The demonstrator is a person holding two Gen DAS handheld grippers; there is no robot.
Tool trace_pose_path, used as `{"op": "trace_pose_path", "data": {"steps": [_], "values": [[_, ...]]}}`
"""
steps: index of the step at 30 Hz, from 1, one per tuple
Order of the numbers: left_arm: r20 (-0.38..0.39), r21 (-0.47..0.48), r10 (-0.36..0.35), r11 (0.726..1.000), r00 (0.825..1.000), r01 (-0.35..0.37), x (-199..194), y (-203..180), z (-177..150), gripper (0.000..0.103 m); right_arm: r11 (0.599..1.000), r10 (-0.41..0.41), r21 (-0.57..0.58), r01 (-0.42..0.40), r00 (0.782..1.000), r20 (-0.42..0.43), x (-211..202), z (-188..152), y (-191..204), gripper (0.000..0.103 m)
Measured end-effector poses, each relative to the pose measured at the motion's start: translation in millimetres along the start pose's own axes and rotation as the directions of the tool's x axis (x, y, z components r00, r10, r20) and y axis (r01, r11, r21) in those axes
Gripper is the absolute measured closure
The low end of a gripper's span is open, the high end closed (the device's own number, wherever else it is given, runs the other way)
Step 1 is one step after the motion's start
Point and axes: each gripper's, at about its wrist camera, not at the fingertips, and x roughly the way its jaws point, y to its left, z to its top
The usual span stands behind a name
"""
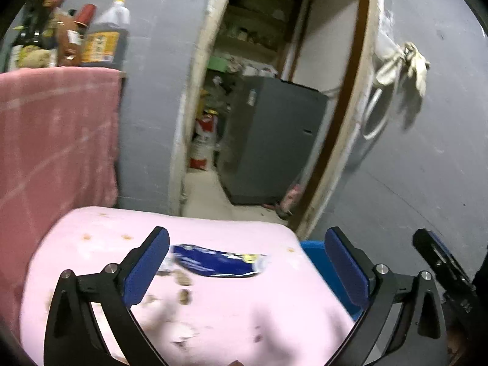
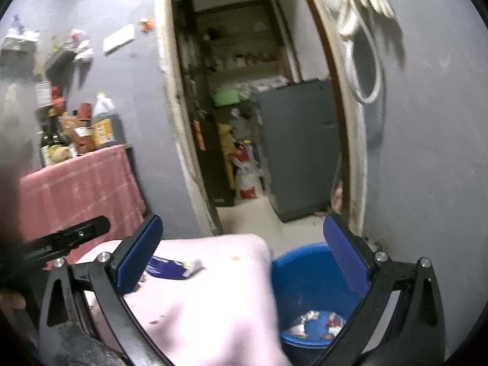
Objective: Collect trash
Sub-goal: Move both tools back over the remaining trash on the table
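Note:
A blue snack wrapper (image 1: 218, 263) lies on the pink-covered table (image 1: 91, 238), with brown shell scraps (image 1: 183, 280) scattered beside it. My left gripper (image 1: 247, 259) hangs above the table with its blue pads spread wide and nothing between them. In the right wrist view the same wrapper (image 2: 174, 268) lies on the pink table (image 2: 228, 274), just right of my left pad. My right gripper (image 2: 244, 250) is open and empty, over the table's edge and a blue bin (image 2: 308, 277). Crumpled wrappers (image 2: 317, 324) lie at the bin's bottom.
A pink cloth (image 1: 55, 140) drapes a shelf with bottles (image 1: 103, 36) at the left. A doorway ahead opens onto a grey cabinet (image 1: 271, 140) and bags on the floor. A rag and hose ring (image 1: 402, 64) hang on the grey wall at the right.

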Motion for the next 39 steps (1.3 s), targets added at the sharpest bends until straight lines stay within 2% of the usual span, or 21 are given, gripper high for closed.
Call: {"op": "trace_pose_path", "data": {"steps": [10, 21, 29, 39], "values": [[0.102, 0.01, 0.132, 0.991, 0.986, -0.134, -54, 48, -13, 0.002, 0.992, 0.117, -0.059, -0.115, 0.992, 0.037, -1, -12, 64, 0.0], [0.142, 0.061, 0.198, 0.976, 0.97, -0.209, -70, 70, -29, 0.002, 0.976, 0.175, -0.13, -0.172, 0.984, 0.014, 10, -37, 100, 0.0], [0.082, 0.075, 0.205, 0.975, 0.975, -0.211, -51, 92, -38, 0.002, 0.968, 0.185, -0.16, -0.195, 0.98, -0.074, 38, -49, 100, 0.0], [-0.043, 0.001, 0.197, 0.98, 0.979, -0.197, -11, 121, -36, 0.002, 0.969, 0.15, -0.159, -0.19, 0.96, -0.235, 90, -59, 86, 0.0]]}}
